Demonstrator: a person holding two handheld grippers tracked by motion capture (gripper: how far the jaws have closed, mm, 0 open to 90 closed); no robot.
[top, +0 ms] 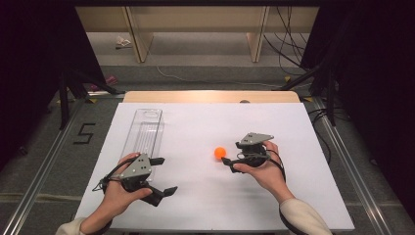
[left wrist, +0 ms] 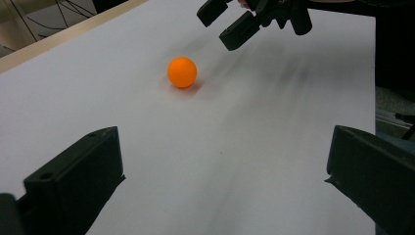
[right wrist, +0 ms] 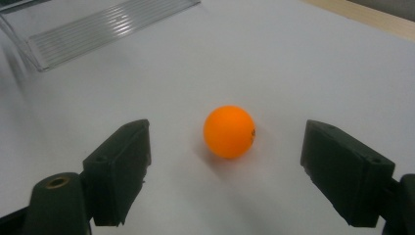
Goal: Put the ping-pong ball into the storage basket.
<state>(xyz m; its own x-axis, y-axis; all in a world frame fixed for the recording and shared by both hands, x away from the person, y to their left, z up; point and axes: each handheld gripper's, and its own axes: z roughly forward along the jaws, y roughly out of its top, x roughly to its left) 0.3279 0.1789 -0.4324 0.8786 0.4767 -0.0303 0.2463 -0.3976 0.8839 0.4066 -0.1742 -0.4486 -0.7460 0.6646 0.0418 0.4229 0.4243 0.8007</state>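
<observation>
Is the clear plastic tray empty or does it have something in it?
Empty: the clear ribbed plastic tray holds nothing; the small orange ball lies apart on the white table.

We see a lab-style recording bay, not a home. A white table stands between dark curtains, with black tripod legs on either side. Aluminium floor rails run alongside, a taped number five marks the grey floor, and loose cables trail behind, near plain wooden partitions.
</observation>
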